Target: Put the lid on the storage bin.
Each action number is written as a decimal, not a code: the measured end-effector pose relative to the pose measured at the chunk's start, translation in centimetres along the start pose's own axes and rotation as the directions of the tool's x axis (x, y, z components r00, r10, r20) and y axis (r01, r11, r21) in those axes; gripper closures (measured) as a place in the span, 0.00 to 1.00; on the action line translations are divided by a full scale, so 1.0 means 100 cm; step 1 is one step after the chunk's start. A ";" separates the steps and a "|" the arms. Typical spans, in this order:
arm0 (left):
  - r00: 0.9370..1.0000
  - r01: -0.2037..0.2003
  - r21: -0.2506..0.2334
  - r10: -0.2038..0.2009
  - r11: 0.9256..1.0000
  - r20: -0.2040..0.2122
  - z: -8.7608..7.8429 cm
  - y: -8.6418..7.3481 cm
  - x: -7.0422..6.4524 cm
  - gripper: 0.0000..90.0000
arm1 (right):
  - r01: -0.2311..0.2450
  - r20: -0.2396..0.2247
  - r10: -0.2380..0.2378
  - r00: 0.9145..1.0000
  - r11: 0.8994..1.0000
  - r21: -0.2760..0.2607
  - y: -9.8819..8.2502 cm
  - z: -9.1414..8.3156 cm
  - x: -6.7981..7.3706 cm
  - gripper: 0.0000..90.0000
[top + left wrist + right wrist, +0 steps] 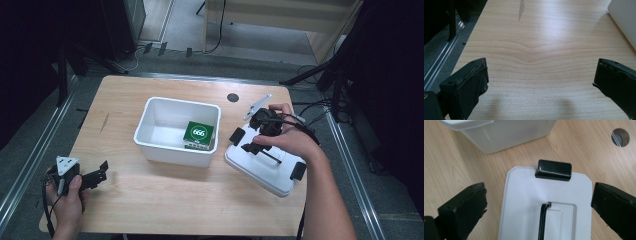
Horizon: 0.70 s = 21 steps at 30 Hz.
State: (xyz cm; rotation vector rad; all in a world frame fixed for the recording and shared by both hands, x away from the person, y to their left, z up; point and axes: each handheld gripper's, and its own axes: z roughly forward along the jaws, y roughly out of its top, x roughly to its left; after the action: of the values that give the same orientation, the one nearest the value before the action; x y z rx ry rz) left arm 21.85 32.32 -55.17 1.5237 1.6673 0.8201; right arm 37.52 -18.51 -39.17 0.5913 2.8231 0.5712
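Right hand-held gripper (pixel 255 141) hovers jaws wide, nothing gripped, over white lid (pixel 529 202) lying flat on bench (pixel 165 200) beside white bin (pixel 150 130). Lid looks light, stiff, slick; grab its black handle (pixel 543 220). Left hand-held gripper (pixel 97 175) idle, open.

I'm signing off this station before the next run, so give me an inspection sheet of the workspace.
Surface: wooden table, one dark streak.
Job's things: white lid with black handle, flat beside open white bin.
Clutter: green box in the bin.
Grippers: right gripper open over the lid; left gripper open over bare wood.
Cables: black cable at the left gripper.
Surroundings: grey floor, dark stands.
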 end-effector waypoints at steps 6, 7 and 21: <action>1.000 0.002 0.001 -0.002 1.000 0.000 0.000 0.000 0.000 0.00 | -0.029 0.019 0.029 0.999 1.000 -0.006 -0.018 0.003 -0.004 0.23; 1.000 0.003 0.001 -0.003 1.000 0.000 0.000 0.000 0.000 0.00 | -0.042 0.024 0.042 0.999 0.999 -0.009 -0.020 0.003 -0.004 0.26; 1.000 0.000 -0.001 0.000 1.000 -0.001 0.000 0.000 0.000 0.00 | -0.090 0.067 0.086 0.994 0.994 0.064 -0.055 0.016 -0.008 0.57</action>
State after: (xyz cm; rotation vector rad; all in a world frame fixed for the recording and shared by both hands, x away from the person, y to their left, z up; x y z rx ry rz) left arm 21.84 32.32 -55.18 1.5233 1.6677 0.8221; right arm 36.80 -22.92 -42.79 0.7366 2.7761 0.4650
